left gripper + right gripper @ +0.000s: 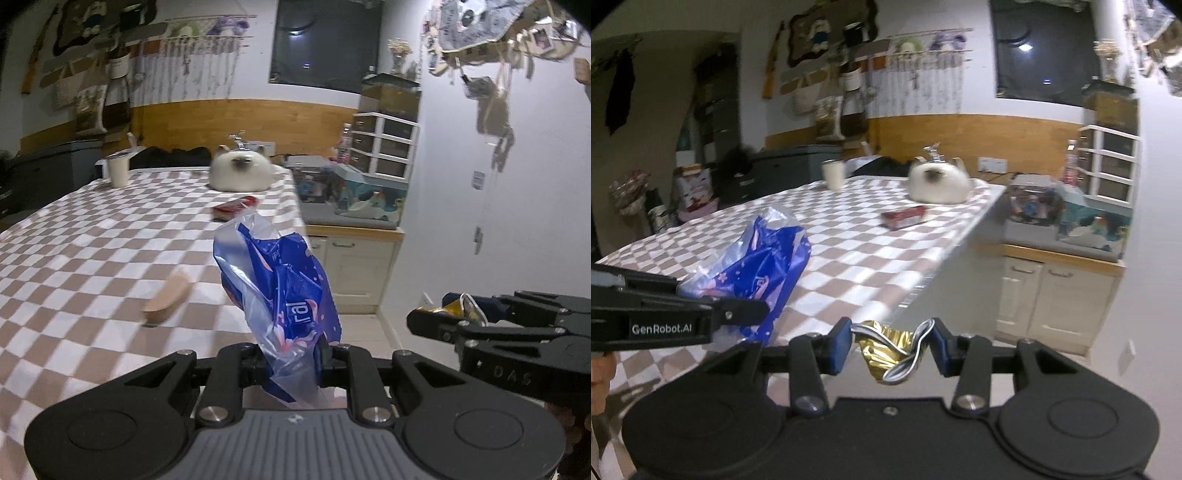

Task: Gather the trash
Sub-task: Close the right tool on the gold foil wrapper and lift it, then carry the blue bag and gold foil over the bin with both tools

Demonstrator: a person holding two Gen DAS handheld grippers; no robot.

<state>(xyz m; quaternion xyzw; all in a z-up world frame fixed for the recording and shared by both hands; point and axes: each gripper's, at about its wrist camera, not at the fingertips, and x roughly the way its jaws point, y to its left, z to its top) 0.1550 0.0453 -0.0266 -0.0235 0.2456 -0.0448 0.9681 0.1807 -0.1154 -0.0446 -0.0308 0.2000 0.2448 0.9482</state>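
You are holding the left gripper [293, 363] with its fingers clamped together on a crumpled blue plastic wrapper [280, 291], which is standing up out of the grip, lifted off the surface [74, 258]. In the right wrist view the same wrapper [757, 266] is hanging from the left gripper [738, 312] at the left edge of the frame.

You are holding the right gripper [892, 343] just past the surface's [849, 258] near corner, its blue-padded fingers [839, 343] pressing in on a crushed gold can [890, 350] from both sides. From the left wrist view the right gripper [454, 314] is sitting to the right with the can [461, 308] showing between its fingers.

Farther out on the checked cloth, a tan oblong object [168, 301] is lying blurred. Beyond it a red packet [234, 208] is resting near the right edge. At the far end a white cup [118, 170] is standing at the left, and a white cat-shaped item [240, 171] is sitting well apart from it toward the right.
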